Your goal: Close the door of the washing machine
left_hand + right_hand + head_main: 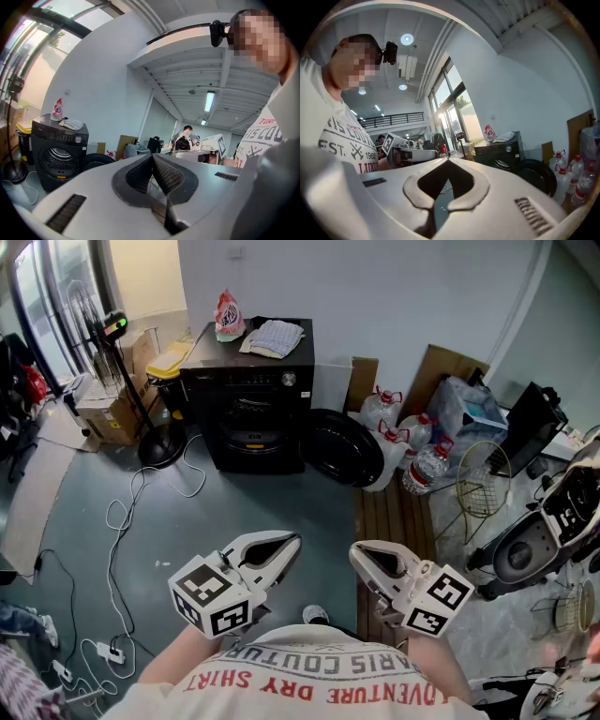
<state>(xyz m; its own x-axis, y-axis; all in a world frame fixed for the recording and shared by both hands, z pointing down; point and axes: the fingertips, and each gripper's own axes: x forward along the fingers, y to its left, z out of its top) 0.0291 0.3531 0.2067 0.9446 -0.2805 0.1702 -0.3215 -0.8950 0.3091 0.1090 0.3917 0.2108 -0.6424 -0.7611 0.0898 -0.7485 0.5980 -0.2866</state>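
Observation:
The black washing machine stands against the far wall. Its round door hangs open to the right of the drum opening. Both grippers are held close to my chest, well short of the machine. My left gripper is shut with nothing in it, its tips meeting. My right gripper is also shut and empty, tips together. The left gripper view shows the machine and door at the left. In the right gripper view the machine and door are at the right.
A pink bag and a folded cloth lie on the machine. Water bottles crowd beside the door. A stand base, boxes and cables are at the left, a wire basket at the right.

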